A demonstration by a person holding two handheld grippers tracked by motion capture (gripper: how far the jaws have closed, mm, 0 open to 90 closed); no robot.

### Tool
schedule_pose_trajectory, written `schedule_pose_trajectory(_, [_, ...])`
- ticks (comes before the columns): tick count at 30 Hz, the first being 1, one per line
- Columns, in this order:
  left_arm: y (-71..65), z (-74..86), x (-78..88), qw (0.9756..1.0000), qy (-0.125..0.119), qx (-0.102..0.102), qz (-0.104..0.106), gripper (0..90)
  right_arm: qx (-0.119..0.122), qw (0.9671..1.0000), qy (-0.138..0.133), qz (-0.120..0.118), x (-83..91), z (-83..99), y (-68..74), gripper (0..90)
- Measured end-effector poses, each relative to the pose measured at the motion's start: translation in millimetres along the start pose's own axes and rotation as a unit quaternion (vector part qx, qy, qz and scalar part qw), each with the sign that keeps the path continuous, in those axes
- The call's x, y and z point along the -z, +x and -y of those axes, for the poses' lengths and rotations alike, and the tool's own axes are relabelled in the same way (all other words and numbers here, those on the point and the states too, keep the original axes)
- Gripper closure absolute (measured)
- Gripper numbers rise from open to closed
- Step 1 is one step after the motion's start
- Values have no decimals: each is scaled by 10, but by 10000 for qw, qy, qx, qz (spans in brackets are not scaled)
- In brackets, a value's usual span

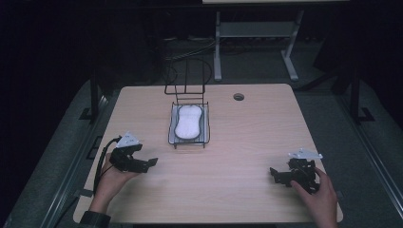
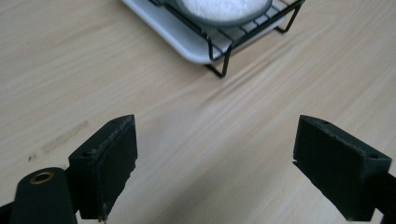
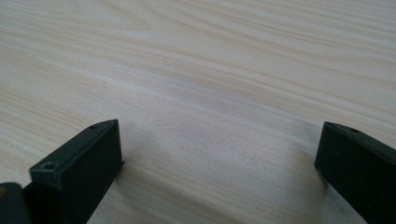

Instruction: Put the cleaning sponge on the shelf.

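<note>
A black wire rack (image 1: 189, 124) stands at the table's middle back on a white tray, with a white oval dish (image 1: 188, 121) lying in it. Its near corner (image 2: 219, 44) and the dish (image 2: 223, 9) appear at the top of the left gripper view. My left gripper (image 1: 151, 163) rests near the table's left front, jaws wide apart and empty, pointing toward the rack. My right gripper (image 1: 273, 173) lies at the right front, open, with bare wood between its jaws (image 3: 215, 154).
The light wooden table (image 1: 237, 142) has a round cable hole (image 1: 238, 97) at the back right. A tall wire frame (image 1: 186, 78) rises behind the rack. Beyond the table are a dark floor and a white desk frame (image 1: 256, 38).
</note>
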State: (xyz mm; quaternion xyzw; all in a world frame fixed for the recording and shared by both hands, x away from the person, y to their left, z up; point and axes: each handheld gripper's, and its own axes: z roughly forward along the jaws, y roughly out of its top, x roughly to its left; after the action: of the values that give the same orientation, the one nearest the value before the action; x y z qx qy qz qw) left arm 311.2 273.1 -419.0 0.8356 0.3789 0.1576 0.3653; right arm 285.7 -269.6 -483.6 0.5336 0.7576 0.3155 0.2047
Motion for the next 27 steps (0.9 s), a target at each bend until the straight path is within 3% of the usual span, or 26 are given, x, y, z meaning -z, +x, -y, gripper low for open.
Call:
schedule_pose_trajectory(13, [-78,361,133,9996,56,42,-290,131,15,10000,-2,-6,0,1,1,2])
schedule_pose_trajectory(27, [-81,672,61,9981,333,-21,-512,131,24,10000,-4,-15,0,1,5,2])
